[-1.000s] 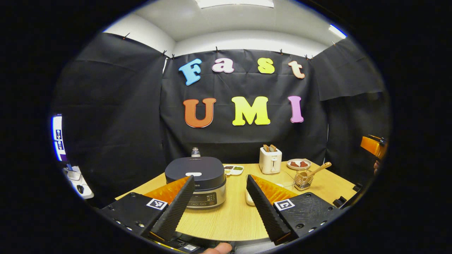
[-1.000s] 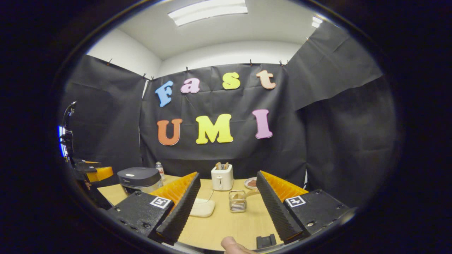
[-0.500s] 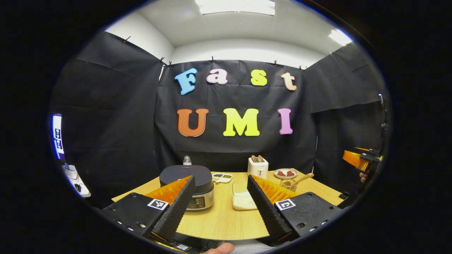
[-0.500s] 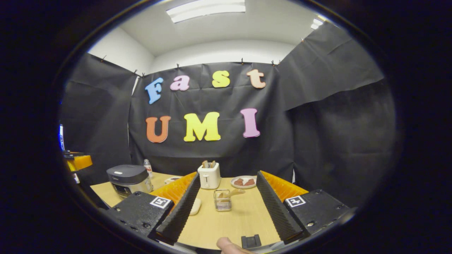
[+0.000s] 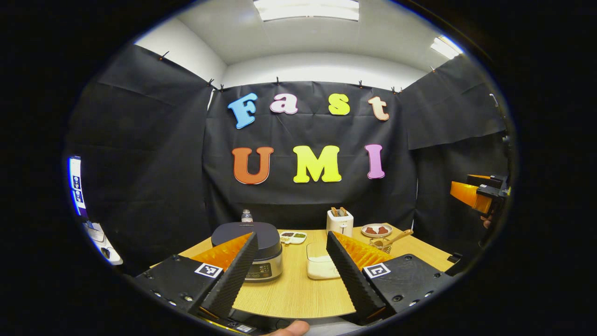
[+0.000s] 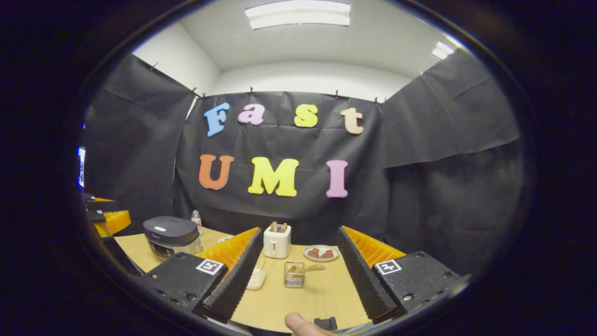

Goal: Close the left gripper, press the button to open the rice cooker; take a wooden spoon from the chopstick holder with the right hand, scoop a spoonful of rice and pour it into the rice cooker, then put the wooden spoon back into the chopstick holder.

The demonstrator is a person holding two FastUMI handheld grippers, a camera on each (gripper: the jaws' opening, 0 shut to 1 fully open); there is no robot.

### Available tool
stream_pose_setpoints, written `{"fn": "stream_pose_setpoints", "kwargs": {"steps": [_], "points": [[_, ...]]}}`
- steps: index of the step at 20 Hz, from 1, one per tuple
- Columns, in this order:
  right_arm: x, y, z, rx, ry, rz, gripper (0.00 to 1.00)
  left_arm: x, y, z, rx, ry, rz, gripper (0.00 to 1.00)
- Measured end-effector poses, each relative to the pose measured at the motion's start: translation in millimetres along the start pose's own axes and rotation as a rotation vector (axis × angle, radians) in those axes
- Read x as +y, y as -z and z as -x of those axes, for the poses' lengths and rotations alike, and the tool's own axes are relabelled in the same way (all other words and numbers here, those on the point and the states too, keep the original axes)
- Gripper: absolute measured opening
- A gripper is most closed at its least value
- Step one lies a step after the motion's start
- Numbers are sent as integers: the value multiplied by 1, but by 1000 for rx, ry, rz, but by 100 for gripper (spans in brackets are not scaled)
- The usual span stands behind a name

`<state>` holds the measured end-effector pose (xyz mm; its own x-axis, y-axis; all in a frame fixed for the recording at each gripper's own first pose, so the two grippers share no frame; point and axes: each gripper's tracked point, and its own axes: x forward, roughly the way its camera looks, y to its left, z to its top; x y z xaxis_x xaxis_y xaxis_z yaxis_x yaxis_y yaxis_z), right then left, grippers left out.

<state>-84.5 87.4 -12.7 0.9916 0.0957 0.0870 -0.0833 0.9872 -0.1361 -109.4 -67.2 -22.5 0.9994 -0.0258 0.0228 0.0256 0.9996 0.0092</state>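
Hanging back spread wide, left gripper [image 5: 291,275] faces the shut rice cooker [image 5: 246,240], right gripper [image 6: 296,275] the chopstick holder [image 6: 294,274], nothing started yet.

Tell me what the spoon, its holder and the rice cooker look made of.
Spoon: wood, by its matte tan colour. Holder: probably metal wire mesh, see-through and glinting. Rice cooker: matte dark lid, likely plastic, over a shiny silver band, perhaps metal.
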Motion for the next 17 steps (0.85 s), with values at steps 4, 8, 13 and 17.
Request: {"fn": "stream_pose_setpoints", "kwargs": {"steps": [4,8,13,17], "points": [[-9,13,-6,16,44,22,100,1,-8,0,-30,-12,7,94],[-15,20,-6,30,65,15,100,4,-12,1,-43,-13,25,94],[-15,22,-3,30,51,14,100,-5,-16,5,-57,18,0,94],[-21,25,-3,31,60,9,100,-13,-14,5,-52,31,-15,94]]}}
